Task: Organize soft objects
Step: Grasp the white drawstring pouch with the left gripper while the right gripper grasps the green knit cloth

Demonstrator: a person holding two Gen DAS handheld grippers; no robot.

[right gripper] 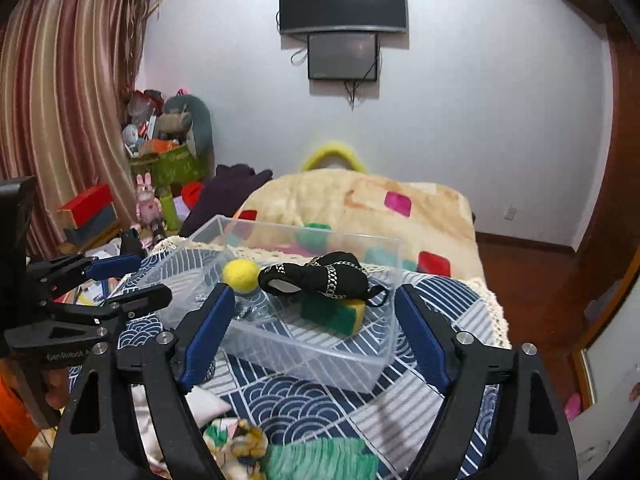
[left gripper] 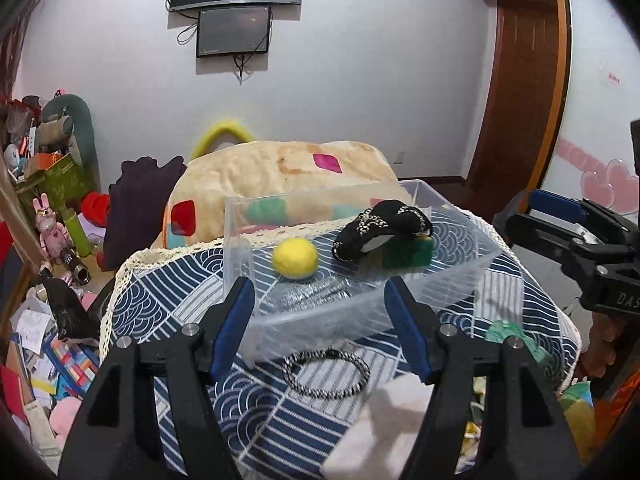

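A clear plastic bin (left gripper: 360, 308) (right gripper: 320, 364) stands on a blue wave-patterned cloth. In it lie a yellow felt ball (left gripper: 295, 258) (right gripper: 241, 275), a black chain-trimmed pouch (left gripper: 380, 228) (right gripper: 320, 276) on a green-yellow sponge (left gripper: 408, 254) (right gripper: 336, 312), and a steel scourer (left gripper: 308, 296). My left gripper (left gripper: 320, 300) is open and empty in front of the bin. My right gripper (right gripper: 314, 316) is open and empty, also near the bin. A black-and-white braided band (left gripper: 326, 374) and a white soft block (left gripper: 384, 428) lie below the left gripper.
A green knitted cloth (right gripper: 320, 460) and a patterned fabric piece (right gripper: 240, 440) lie at the table's near edge. A beige blanket (right gripper: 360, 208) covers the bed behind. Toys and boxes (left gripper: 48, 208) clutter the floor at left. The right gripper (left gripper: 580, 248) shows in the left view.
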